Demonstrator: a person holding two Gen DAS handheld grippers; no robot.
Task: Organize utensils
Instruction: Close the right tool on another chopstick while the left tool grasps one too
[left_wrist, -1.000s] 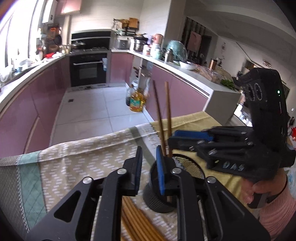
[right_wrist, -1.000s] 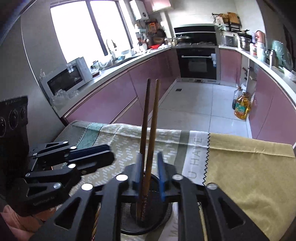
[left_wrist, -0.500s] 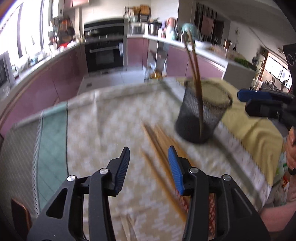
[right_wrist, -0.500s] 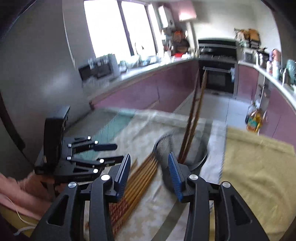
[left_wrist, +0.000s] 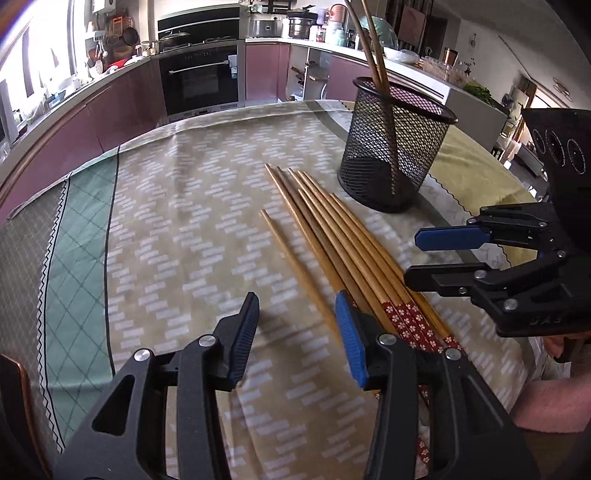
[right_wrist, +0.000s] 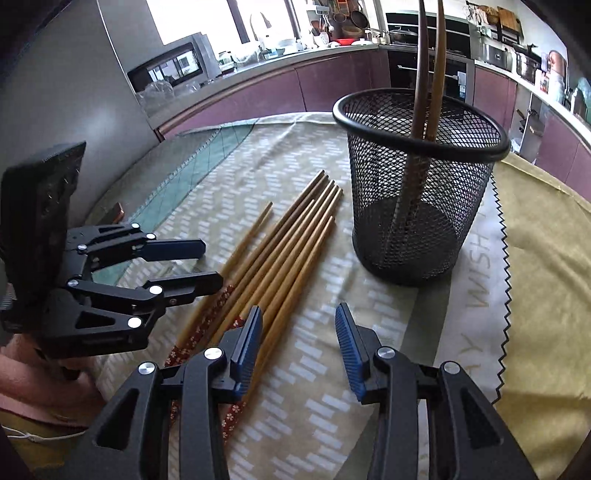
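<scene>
Centre frame, loose chopsticks (left_wrist: 343, 240) lie bundled beside the mesh holder (left_wrist: 395, 147), which holds two. Left gripper (left_wrist: 295, 332) and right gripper (right_wrist: 299, 332): jaws apart, empty. Risk: tightly packed sticks invite multiple pickup or scattering.

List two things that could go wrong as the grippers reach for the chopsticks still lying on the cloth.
1. The loose chopsticks lie packed side by side, so the open left gripper may pinch several or scatter them.
2. The mesh cup is light and tall, with two chopsticks leaning inside; a knock from the open right gripper might tip it.
</scene>
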